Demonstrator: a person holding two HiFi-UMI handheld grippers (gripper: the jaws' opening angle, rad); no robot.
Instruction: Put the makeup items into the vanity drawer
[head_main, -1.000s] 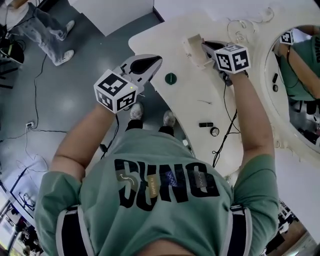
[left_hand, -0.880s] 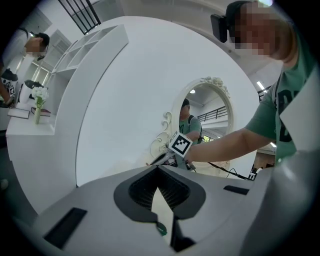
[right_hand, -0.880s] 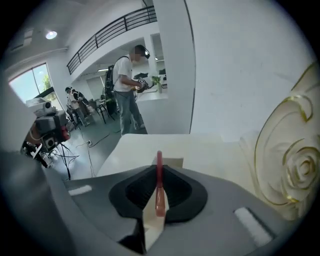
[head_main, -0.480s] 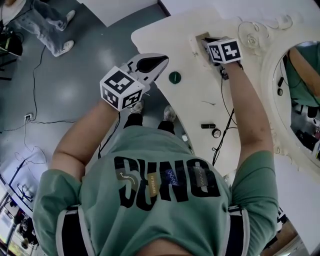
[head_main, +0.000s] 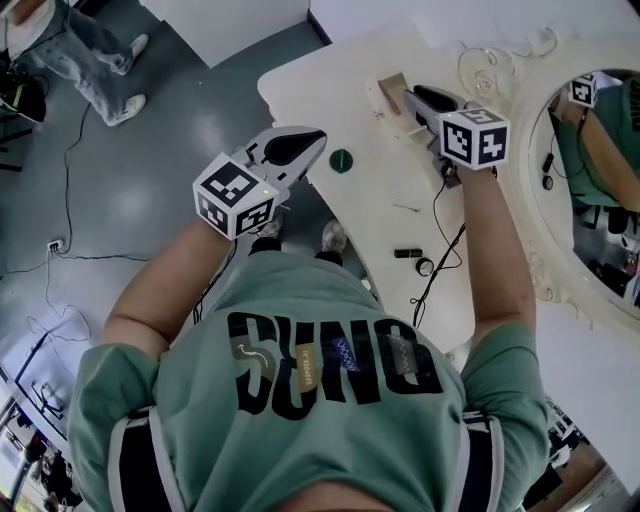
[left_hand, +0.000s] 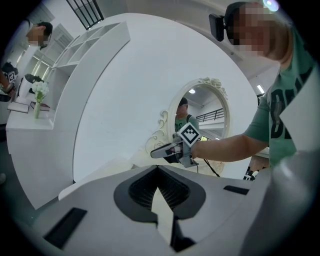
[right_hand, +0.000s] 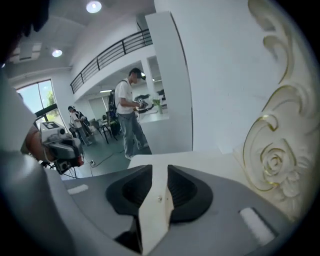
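The cream table (head_main: 318, 85) fills the upper middle of the head view. It runs to the mirror (head_main: 590, 170) at the right edge. Near the table's top edge the small cream drawer (head_main: 388, 95) stands pulled out.

The right gripper (head_main: 412, 93) lies just right of the drawer, tip toward it. Its jaws have just been opening and now stand wide. In the right gripper view only a pale cream strip shows through the gap. I take that for table or drawer wood, and no makeup item is clamped there. Half a second ago this gripper sat over the drawer; now it has backed off a little toward the lower right. I read that as a release at the drawer. Whether it let go of an item or of the drawer's front, the frames do not show.

The left gripper (head_main: 318, 135) hangs off the table's left edge, jaw tips together and holding nothing. It has barely shifted.

Three things still lie out on the table:
- a green round item (head_main: 341, 159) left of centre;
- a black tube (head_main: 406, 253) lower down;
- a small round item (head_main: 426, 267) just beside the tube.

Most of the job is probably still ahead, and the freed right gripper looks best placed to fetch the next piece.
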